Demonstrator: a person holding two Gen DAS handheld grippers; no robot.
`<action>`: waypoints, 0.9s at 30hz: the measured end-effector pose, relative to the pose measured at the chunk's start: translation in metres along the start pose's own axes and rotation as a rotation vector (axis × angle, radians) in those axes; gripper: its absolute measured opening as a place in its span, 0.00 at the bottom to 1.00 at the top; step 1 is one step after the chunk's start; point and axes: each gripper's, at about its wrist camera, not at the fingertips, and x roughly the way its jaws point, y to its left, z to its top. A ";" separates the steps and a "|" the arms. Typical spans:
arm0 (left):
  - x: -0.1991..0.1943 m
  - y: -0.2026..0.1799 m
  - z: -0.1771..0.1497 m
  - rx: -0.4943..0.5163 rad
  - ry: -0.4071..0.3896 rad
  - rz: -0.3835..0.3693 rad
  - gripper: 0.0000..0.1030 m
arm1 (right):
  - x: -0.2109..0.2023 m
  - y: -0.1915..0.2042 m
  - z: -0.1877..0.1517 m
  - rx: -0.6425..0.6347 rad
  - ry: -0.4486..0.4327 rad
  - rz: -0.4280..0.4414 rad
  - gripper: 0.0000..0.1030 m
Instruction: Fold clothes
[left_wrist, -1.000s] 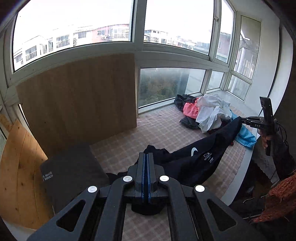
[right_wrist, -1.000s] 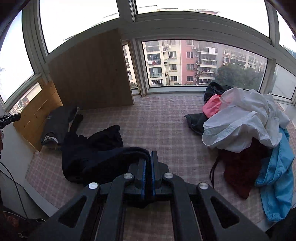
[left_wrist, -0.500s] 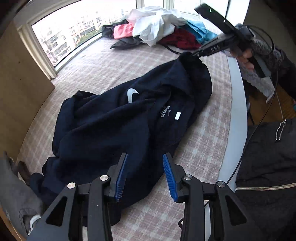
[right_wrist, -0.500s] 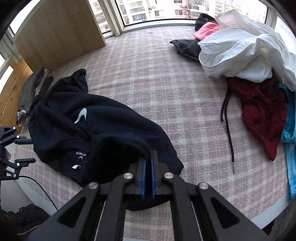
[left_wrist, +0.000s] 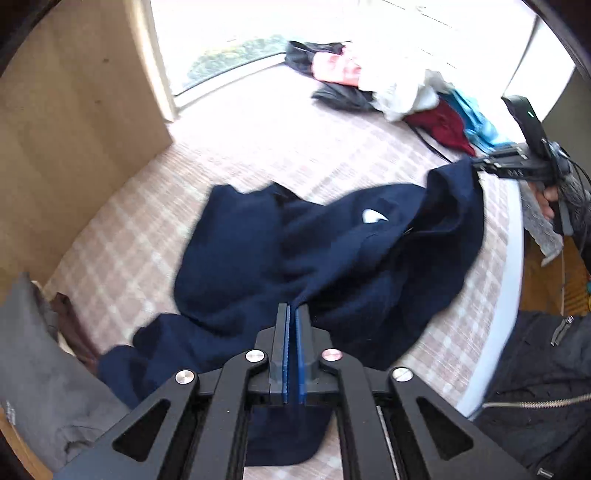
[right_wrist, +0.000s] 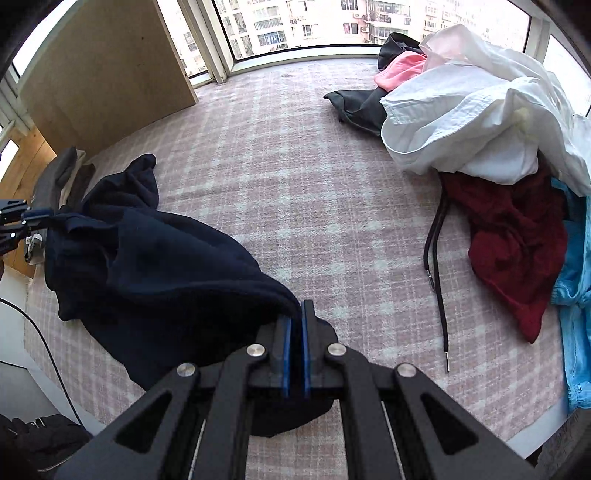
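The navy hoodie lies rumpled on the near part of the plaid mat, strung between two grips. The left gripper has its jaws closing, nearly together, on a fold of the dark cloth at one end; the right gripper has its jaws pinched narrow on the opposite edge, and it shows at the far right of the left view, cloth running taut up to its tip. Held at two ends like that, I'd say the person means to draw the garment out flat before any fold goes in; it's bunched in the middle and nowhere near square yet. The heap of other clothes sits well apart at the far right, clear of the working space, and a grey piece rests at the near left by the wooden panel.
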 end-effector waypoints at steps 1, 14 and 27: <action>0.002 0.015 0.007 -0.029 -0.010 0.035 0.23 | 0.006 0.000 0.003 -0.001 0.011 -0.002 0.05; -0.012 -0.046 -0.026 0.135 -0.007 -0.003 0.28 | 0.030 0.002 0.004 -0.017 0.065 0.013 0.05; 0.069 -0.094 -0.068 0.250 0.075 0.289 0.14 | 0.028 0.010 -0.007 -0.065 0.074 0.031 0.19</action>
